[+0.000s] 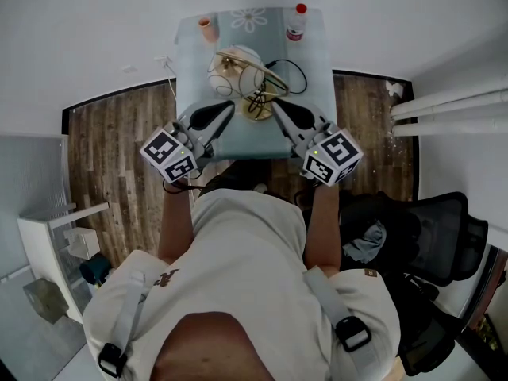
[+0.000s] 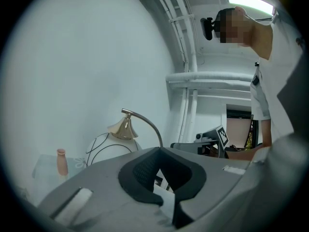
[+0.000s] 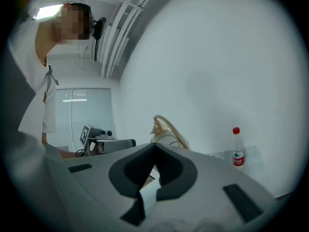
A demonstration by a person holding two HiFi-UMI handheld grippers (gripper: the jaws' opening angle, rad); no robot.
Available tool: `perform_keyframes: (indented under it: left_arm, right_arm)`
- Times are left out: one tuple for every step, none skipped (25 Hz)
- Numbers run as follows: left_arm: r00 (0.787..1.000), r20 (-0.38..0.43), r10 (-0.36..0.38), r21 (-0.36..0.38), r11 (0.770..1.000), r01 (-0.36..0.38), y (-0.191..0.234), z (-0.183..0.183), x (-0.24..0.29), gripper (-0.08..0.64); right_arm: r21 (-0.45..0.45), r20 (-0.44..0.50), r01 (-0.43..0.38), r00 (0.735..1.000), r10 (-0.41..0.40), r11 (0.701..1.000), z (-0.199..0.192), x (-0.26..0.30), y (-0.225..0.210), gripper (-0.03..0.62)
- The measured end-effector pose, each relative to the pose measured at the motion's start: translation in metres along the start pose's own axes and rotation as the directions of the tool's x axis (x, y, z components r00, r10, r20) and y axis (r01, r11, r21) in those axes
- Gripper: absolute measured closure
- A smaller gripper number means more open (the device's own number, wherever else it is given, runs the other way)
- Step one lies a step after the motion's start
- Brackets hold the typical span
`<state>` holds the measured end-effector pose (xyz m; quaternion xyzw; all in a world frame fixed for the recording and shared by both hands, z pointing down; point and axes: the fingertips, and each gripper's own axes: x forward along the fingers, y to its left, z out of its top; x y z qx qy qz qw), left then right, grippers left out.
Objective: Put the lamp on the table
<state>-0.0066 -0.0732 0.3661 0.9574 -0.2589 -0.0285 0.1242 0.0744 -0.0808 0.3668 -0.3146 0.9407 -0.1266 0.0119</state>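
Brass-necked white-globe lamp [image 1: 246, 78] fills the pale-blue table [image 1: 193, 63]'s middle; pink vase [image 1: 206, 28] and red-capped clear bottle [image 1: 296, 24] stand at far corners. Left gripper [image 1: 229, 105] and right gripper [image 1: 276, 105] hover clenched, empty, over its near half.

The left forearm [image 1: 176, 222] and right forearm [image 1: 321, 228] reach straight forward toward the lamp [image 1: 255, 94]. The left gripper [image 1: 228, 106] sits just left of the lamp's base, jaws closed together with nothing between them. The right gripper [image 1: 277, 106] sits just right of it, likewise closed and empty. Both tips angle inward toward the lamp.
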Motion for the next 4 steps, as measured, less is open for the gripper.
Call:
perform_keyframes:
  left_arm:
    - [1.000,-0.001,0.000,0.000,1.000,0.000,0.0000,-0.0003,0.0003,0.560]
    - [1.000,-0.002,-0.001,0.000,1.000,0.001,-0.0001,-0.0006,0.0006,0.560]
    - [1.000,-0.003,-0.001,0.000,1.000,0.001,-0.0002,-0.0009,0.0010,0.560]
    - [1.000,-0.005,-0.002,0.000,1.000,0.002,-0.0003,-0.0012,0.0014,0.560]
  right_arm:
    - [0.001,-0.001,0.000,1.000,0.000,1.000,0.0000,0.0000,-0.0001,0.597]
    - [0.001,-0.002,0.000,1.000,0.000,1.000,-0.0002,-0.0001,-0.0003,0.597]
    - [0.001,-0.003,0.000,1.000,0.000,1.000,-0.0004,-0.0003,-0.0006,0.597]
    - [0.000,-0.004,0.000,1.000,0.000,1.000,-0.0006,-0.0005,-0.0009,0.597]
